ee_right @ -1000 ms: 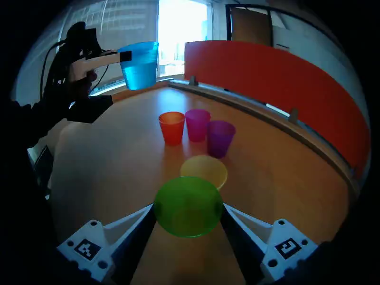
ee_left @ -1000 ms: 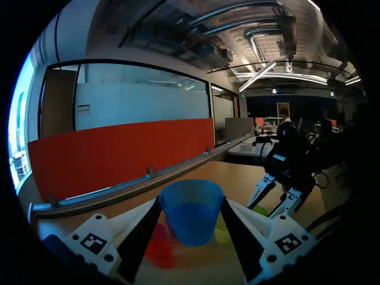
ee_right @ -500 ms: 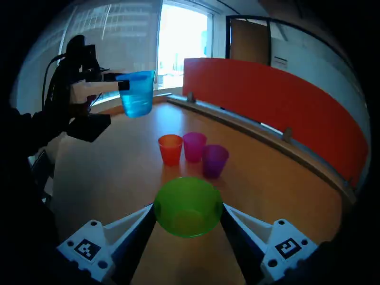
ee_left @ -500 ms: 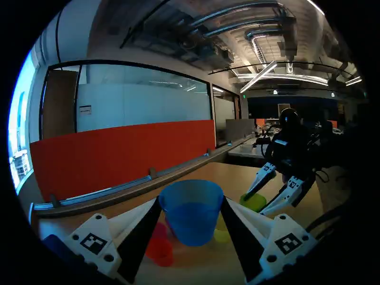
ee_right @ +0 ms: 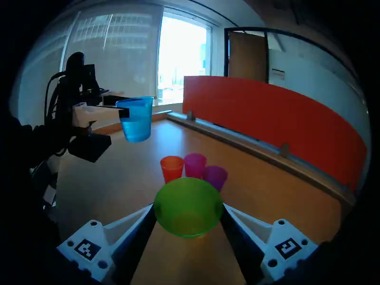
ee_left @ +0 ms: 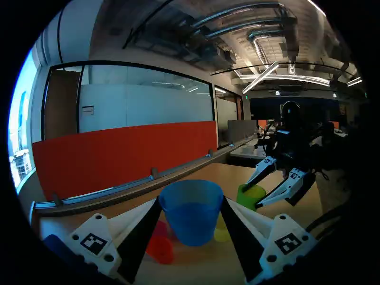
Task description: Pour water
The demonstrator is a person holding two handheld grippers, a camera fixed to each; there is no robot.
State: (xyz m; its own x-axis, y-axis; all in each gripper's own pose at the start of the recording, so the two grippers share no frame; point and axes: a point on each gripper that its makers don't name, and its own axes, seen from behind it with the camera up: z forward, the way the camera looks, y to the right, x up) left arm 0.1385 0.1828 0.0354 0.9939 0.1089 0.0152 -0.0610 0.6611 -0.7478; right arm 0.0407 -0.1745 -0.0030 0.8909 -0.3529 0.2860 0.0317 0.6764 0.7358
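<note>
Blue cup (ee_left: 191, 216), water abt halfway up, sits upright betw your left gripper (ee_left: 190, 204) jaws. They're closed to cup width, pressing both sides, off the table (ee_right: 118, 190). Green cup (ee_right: 188, 206) looks empty, mouth up, clamped likewise betw the right gripper (ee_right: 188, 211) jaws.

Risks, my read:
- Cups well apart now. Tip before the blue lip is over the green mouth & water hits the table.
- Ease grip while tipping & the tapered wall may slip thru.
- Squeeze hard & the rim may oval, so the stream wanders.
- Drop low & you could knock the orange cup (ee_right: 171, 168), pink cup (ee_right: 195, 165) or purple cup (ee_right: 215, 176), bunched ahead of & below the right jaws.

Materials:
- Held cups: translucent plastic, round, tapered, thin rim, smooth glossy wall.
- Table top: wood-look, flat, smooth.
- Fingers (ee_left: 259, 228): white hard plastic, black inner faces.
</note>
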